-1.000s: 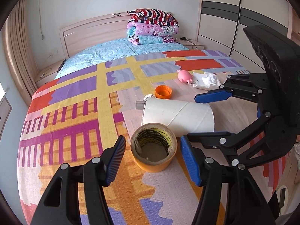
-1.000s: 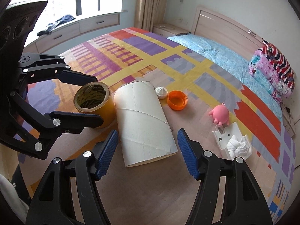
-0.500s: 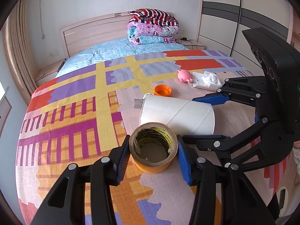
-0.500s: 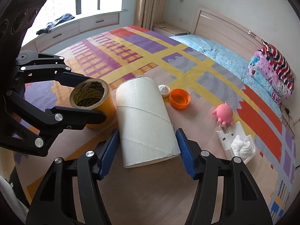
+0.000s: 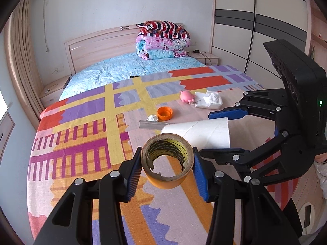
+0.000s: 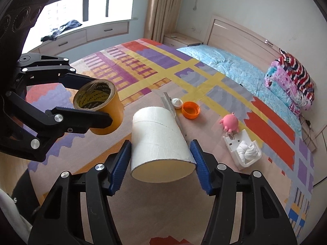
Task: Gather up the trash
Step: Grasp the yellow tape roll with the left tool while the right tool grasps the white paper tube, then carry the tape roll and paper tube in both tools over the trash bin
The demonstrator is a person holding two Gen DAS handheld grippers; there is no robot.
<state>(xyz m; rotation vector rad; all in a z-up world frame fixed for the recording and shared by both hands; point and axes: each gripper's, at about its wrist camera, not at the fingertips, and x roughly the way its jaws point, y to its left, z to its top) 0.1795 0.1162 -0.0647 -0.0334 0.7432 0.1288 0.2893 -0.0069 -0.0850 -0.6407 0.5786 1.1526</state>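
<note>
My left gripper (image 5: 166, 163) is shut on a roll of orange-brown tape (image 5: 167, 175), which hangs tilted above the striped bed cover (image 5: 81, 143). From the right wrist view the same tape roll (image 6: 98, 106) sits between the left gripper's (image 6: 100, 102) black fingers at the left. My right gripper (image 6: 160, 149) is shut on a wide white cardboard tube (image 6: 159, 138), blue pads pressing both sides, its near end raised off the cover. The tube (image 5: 204, 132) also shows in the left wrist view, just behind the tape, inside the right gripper (image 5: 210, 132).
On the cover beyond the tube lie an orange cap (image 6: 191, 110), a small white cap (image 6: 176, 103), a grey strip (image 6: 168, 102), a pink toy (image 6: 230, 122) and a white tray with crumpled tissue (image 6: 243, 151). Folded quilts (image 5: 163, 40) are stacked at the headboard.
Both grippers closed from open around their objects, the left on the tape roll and the right on the tube. Both objects have since risen off the bed cover.
</note>
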